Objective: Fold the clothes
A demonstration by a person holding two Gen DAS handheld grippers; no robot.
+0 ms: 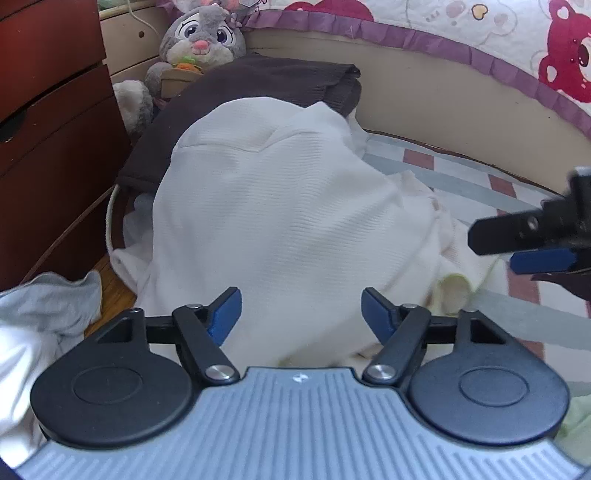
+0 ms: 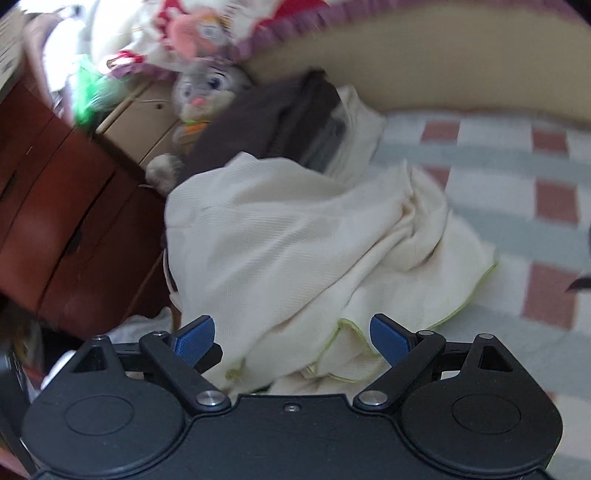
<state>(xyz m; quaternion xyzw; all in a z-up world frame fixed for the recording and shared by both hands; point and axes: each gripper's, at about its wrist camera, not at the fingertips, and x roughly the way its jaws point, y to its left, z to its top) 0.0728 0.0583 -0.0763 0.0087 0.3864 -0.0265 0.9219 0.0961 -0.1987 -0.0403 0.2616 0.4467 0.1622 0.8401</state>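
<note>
- One checked bed sheet (image 2: 480, 177) fills the right side.
- One white garment (image 1: 280, 221) lies heaped mid-frame, over one dark brown garment (image 1: 258, 85).
- One grey bunny toy (image 1: 201, 37) sits upper left.
- Two tools: left gripper (image 1: 301, 314) and right gripper (image 2: 291, 334), both jaws apart, gripping nothing, low in frame.

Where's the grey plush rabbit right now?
In both views the grey plush rabbit sits upper left, propped against the cream drawer unit, just behind the dark brown folded garment.
</note>
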